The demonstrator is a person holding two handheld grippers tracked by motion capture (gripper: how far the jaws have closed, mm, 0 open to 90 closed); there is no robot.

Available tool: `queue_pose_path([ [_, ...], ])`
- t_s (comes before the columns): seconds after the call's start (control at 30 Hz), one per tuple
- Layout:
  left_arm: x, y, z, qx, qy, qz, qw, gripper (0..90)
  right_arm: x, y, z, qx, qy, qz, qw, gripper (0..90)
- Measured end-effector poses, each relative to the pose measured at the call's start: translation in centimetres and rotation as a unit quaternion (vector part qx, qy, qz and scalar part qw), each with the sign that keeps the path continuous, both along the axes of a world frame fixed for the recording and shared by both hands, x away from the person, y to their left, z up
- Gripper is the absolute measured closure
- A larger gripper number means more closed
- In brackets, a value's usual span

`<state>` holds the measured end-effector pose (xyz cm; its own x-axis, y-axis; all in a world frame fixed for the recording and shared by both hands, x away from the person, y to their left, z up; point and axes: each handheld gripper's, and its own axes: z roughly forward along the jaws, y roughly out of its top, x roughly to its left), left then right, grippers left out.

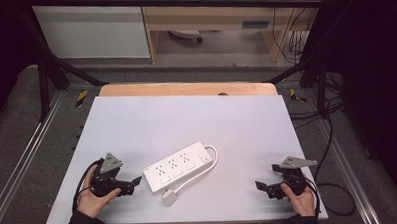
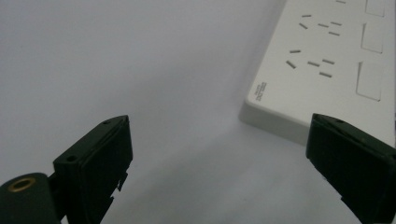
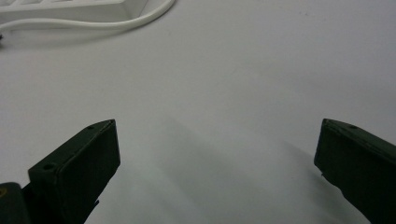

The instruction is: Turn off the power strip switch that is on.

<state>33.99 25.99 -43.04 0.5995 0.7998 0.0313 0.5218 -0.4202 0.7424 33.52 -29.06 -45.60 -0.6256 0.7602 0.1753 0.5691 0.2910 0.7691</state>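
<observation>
Power strip (image 1: 177, 168) mid-table; grippers wide.

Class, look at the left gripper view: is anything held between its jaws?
No. The left gripper has its jaws wide apart over bare table, with the white power strip lying beyond them, untouched.

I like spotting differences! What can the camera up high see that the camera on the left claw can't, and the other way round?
From the high view alone: both hands, the left claw, the right claw, the whole white power strip, its cord and plug. From the left claw view alone: tiny grey print on the strip's corner and the flat inner pads of the wide-open claw. Both share the strip's sockets and the pale table.
</observation>
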Motion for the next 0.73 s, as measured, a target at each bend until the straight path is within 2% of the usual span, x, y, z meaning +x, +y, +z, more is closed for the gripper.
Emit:
queue_pose_path([
  [0.13,-0.3,1.0,-0.5,-0.002,-0.003,0.008,1.0,6.4,0.0,0.0,0.0,-0.001,0.0,0.001,1.0,0.8],
  [0.33,-0.7,2.2,-1.3,-0.006,0.005,0.019,0.9998,5.6,0.0,0.0,0.0,0.0,0.002,0.001,1.0,0.8],
  [0.73,-1.0,2.9,-1.8,-0.003,0.003,0.026,0.9997,5.5,0.0,0.0,0.0,0.0,0.003,0.001,1.0,0.8],
])
